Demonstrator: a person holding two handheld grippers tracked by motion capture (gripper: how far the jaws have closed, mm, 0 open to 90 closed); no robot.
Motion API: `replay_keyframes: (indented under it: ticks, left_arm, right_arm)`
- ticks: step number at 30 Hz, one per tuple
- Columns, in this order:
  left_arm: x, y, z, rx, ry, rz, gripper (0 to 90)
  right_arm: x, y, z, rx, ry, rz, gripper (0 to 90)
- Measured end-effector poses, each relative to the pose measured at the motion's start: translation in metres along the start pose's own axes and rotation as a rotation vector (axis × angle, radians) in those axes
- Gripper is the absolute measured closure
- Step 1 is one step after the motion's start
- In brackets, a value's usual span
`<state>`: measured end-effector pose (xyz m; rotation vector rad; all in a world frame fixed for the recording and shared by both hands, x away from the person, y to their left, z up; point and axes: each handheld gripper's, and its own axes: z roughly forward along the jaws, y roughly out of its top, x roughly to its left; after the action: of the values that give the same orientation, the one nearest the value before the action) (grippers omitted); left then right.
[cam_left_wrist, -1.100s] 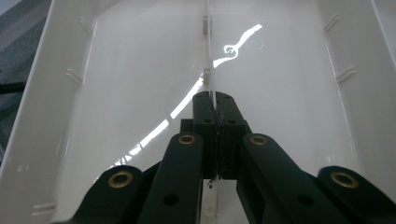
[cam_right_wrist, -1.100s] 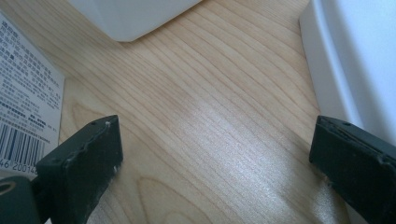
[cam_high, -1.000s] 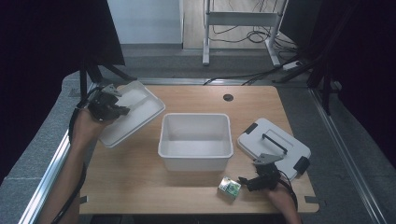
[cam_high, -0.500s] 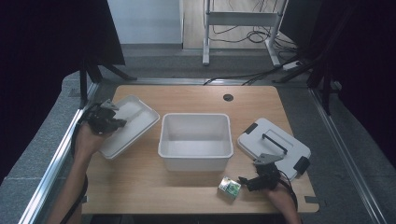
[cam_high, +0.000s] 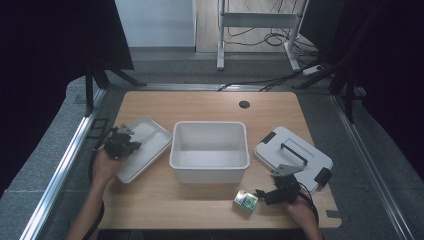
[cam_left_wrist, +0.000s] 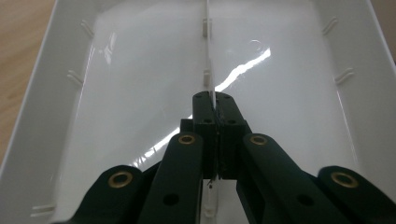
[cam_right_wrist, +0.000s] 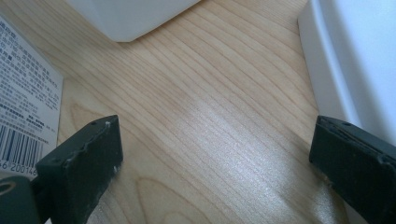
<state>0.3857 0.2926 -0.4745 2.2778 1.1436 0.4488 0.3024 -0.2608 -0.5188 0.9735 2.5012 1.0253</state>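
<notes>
A white shallow lid (cam_high: 145, 145) lies inside-up, low over the left part of the table. My left gripper (cam_high: 121, 143) is shut on the thin rib that runs down the lid's middle (cam_left_wrist: 208, 56); in the left gripper view the left gripper (cam_left_wrist: 213, 100) has its jaws pressed together on that rib. The right gripper (cam_high: 264, 195) rests at the table's front right, open, with bare wood between its jaws (cam_right_wrist: 215, 140). A small green and white box (cam_high: 246, 201) lies just to its left, and its printed label (cam_right_wrist: 23, 102) is beside the left jaw, untouched.
A deep white bin (cam_high: 210, 126) stands in the middle of the table, its corner (cam_right_wrist: 130, 16) ahead of the right gripper. A white flat case with a dark handle (cam_high: 295, 155) lies at the right, its edge (cam_right_wrist: 350, 60) close to the right jaw. A round cable hole (cam_high: 244, 104) is at the back.
The left gripper has come down and toward the near left with the lid, which now sits lower and flatter. The right gripper and the small box have not moved.
</notes>
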Motion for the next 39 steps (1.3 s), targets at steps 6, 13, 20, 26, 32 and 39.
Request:
replay_keyframes:
  ticks: [6, 13, 20, 26, 32, 39]
  left_arm:
    - [-0.002, -0.010, 0.010, 0.009, 0.002, -0.013, 89.0]
    - [-0.005, -0.016, 0.020, 0.007, -0.010, -0.025, 88.7]
    - [-0.006, -0.015, 0.018, -0.011, -0.011, -0.030, 75.5]
    - [-0.013, -0.013, 0.011, -0.047, -0.012, -0.037, 34.8]
    - [-0.025, -0.013, -0.004, -0.081, -0.031, -0.044, 13.3]
    - [-0.047, -0.015, -0.020, -0.106, -0.064, 0.011, 0.0]
  right_arm:
    - [0.000, 0.000, 0.000, 0.000, 0.000, 0.001, 2.1]
    - [0.000, 0.000, 0.000, 0.000, -0.001, 0.000, 2.1]
    - [0.000, 0.000, 0.000, 0.000, -0.001, 0.001, 2.1]
    - [0.000, 0.000, 0.000, 0.000, -0.001, 0.001, 2.1]
    - [0.000, 0.000, 0.000, 0.000, -0.002, 0.001, 2.1]
    - [0.000, 0.000, 0.000, 0.000, -0.003, 0.002, 2.0]
